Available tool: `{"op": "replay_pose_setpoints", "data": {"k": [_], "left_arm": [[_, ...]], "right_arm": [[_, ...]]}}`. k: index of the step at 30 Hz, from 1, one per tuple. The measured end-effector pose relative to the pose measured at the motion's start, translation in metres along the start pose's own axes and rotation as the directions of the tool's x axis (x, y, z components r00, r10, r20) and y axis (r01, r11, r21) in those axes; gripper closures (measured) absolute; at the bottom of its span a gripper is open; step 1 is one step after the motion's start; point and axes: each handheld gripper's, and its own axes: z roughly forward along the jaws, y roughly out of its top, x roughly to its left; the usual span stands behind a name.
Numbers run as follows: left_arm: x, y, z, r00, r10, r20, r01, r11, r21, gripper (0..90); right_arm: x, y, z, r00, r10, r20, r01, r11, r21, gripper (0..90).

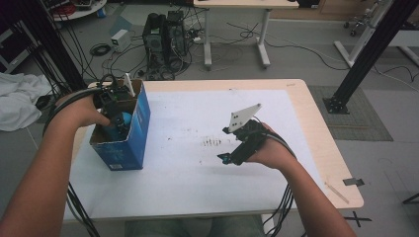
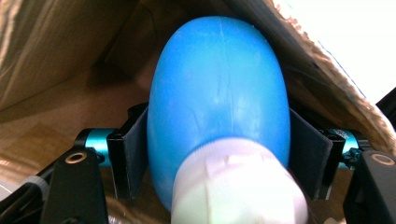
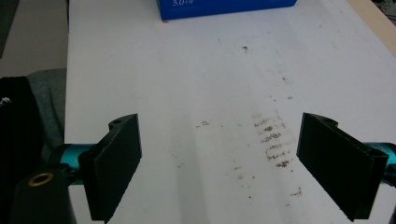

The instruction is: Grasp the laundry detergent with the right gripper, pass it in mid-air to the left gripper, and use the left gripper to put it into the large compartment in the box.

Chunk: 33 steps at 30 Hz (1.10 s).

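A blue cardboard box (image 1: 140, 129) stands open at the table's left side. My left gripper (image 1: 116, 120) reaches down into it. Between its black jaws sits a blue rounded bottle (image 2: 218, 88) with a white cap (image 2: 238, 186), and both pads (image 2: 133, 156) press against its sides. The bottle's blue top (image 1: 124, 118) peeks out inside the box. My right gripper (image 1: 226, 157) hovers low over the white table top (image 3: 187, 79) right of centre, jaws wide apart with nothing between its pads (image 3: 116, 168). The box's blue side (image 3: 224, 7) lies far ahead of it.
Brown smudges (image 3: 273, 140) mark the white sheet near the right gripper. Beyond the table stand a computer tower (image 1: 165, 39), tangled cables and a second desk (image 1: 237, 29). A white cloth (image 1: 20, 98) lies off the left edge. Black frame posts (image 1: 368, 54) rise at right.
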Motion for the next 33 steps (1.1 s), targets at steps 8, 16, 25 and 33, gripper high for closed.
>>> {"op": "replay_pose_setpoints", "data": {"k": [8, 16, 25, 33], "left_arm": [[-0.003, -0.005, -0.011, 1.0000, -0.001, -0.008, 0.001, 0.9999, -0.016, 26.7], [-0.010, -0.008, -0.026, 1.0000, -0.007, -0.006, 0.007, 0.9995, -0.031, 24.1], [-0.016, -0.012, -0.045, 0.9993, 0.015, -0.034, -0.016, 0.9992, -0.036, 20.0], [-0.025, -0.016, -0.062, 0.9992, 0.026, -0.030, -0.028, 0.9971, -0.071, 17.1]], "right_arm": [[-0.001, 0.000, -0.001, 1.0000, -0.001, -0.001, 0.001, 1.000, -0.004, 13.1], [-0.003, 0.001, -0.005, 1.0000, 0.000, 0.001, 0.000, 1.000, -0.001, 13.1], [-0.004, 0.002, -0.010, 1.0000, 0.000, 0.005, 0.000, 1.000, 0.008, 13.1], [-0.006, 0.006, -0.018, 0.9999, -0.006, 0.013, 0.005, 1.000, 0.018, 13.1]]}}
